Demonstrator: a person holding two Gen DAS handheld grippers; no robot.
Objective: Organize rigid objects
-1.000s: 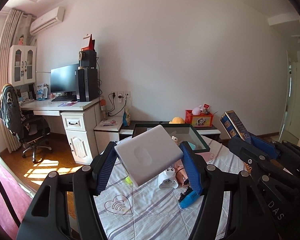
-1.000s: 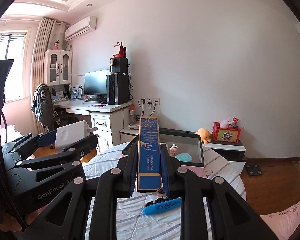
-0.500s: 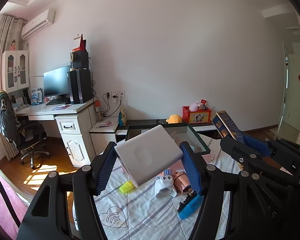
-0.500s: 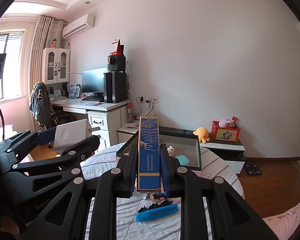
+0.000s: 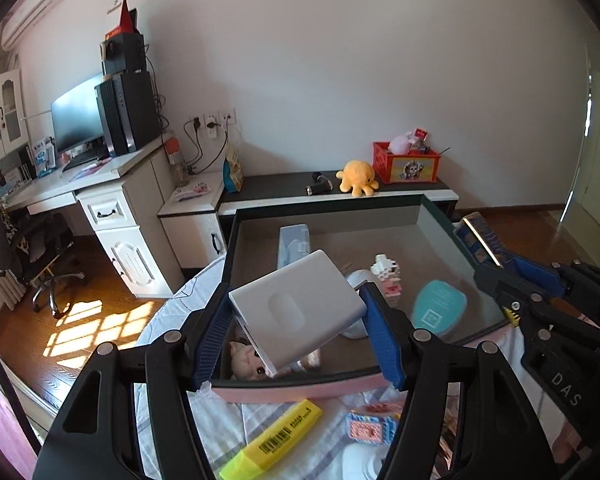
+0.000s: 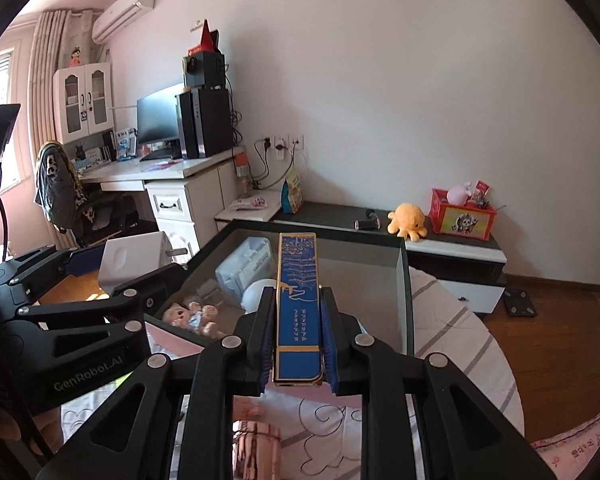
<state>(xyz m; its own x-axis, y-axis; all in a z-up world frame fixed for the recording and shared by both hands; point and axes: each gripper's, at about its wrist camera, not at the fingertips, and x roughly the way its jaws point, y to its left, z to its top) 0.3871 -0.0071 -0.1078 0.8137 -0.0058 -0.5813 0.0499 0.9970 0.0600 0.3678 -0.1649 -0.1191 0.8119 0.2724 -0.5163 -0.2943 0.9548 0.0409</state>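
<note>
Left tool (image 5: 296,320) pinches a flat grey box (image 5: 300,312) btwn its blue pads, box tilted, held over the near-left part of the dark tray (image 5: 328,210); right tool (image 6: 296,344) is pressed together on a long blue-and-gold box (image 6: 297,300), gripped by its narrow sides, far end reaching out over the tray's near edge; in the left wrist view that tool sits at the tray's right wall.

Inside the tray: a doll (image 6: 192,316) at the near-left corner, a clear plastic pack (image 6: 246,264) toward the far-left, a white round item (image 6: 258,292) mid-tray, a small white-and-pink brick figure (image 5: 388,276) and a teal oval case (image 5: 440,308) toward the right.

Tray rests on a worktop w/ a striped white cloth (image 6: 452,320); just in front of the tray lie a yellow highlighter (image 5: 276,440) and a small pink-and-blue block (image 5: 370,428).

Behind the tray: a low cabinet (image 6: 452,248) carrying a yellow plush octopus (image 6: 408,220) and a red toy bin (image 6: 462,218); left of the tray a white desk (image 6: 172,176) w/ monitor and PC tower, an office chair, wood floor, sun patch.
</note>
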